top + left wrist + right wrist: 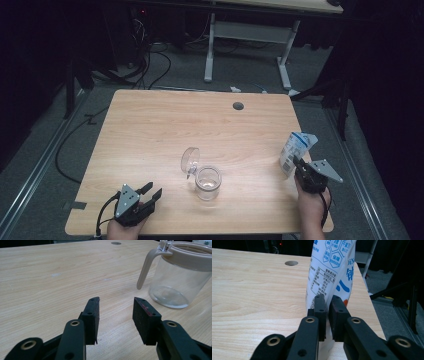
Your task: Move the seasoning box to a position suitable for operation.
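Glass jar [207,182] well left of pouch [295,150]

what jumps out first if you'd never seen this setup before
The white and blue printed pouch at the table's right edge, standing upright with the right tool pinched on its lower part. Next, the clear glass jar near the table's middle front, its lid flipped open. The left tool rests open at the front left.
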Tool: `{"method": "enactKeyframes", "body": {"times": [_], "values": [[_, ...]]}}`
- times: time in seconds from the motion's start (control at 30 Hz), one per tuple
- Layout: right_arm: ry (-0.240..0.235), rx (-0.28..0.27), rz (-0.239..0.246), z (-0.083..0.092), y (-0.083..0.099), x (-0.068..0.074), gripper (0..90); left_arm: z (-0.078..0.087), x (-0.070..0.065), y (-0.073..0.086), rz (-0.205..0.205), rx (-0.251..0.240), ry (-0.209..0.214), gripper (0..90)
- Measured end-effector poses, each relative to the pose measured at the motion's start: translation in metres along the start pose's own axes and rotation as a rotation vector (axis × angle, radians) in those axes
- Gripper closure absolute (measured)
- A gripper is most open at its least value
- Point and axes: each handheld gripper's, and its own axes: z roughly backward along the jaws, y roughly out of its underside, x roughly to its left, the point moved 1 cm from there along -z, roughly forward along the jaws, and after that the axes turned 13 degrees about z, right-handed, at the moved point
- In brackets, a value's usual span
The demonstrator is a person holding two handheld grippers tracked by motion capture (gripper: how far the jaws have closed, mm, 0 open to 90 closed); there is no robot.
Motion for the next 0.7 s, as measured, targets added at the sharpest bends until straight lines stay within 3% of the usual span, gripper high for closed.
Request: {"method": "enactKeyframes", "body": {"times": [0.4,0.7], "values": [[-0.046,-0.015,0.034,0.004,-0.002,0.001,89.0,-0.002,-0.001,0.001,0.01,-0.002,0.005,55.9],[-0.095,-0.025,0.053,0.015,-0.012,0.008,89.7,0.0,-0.002,-0.003,0.033,-0.005,0.032,54.1]]}}
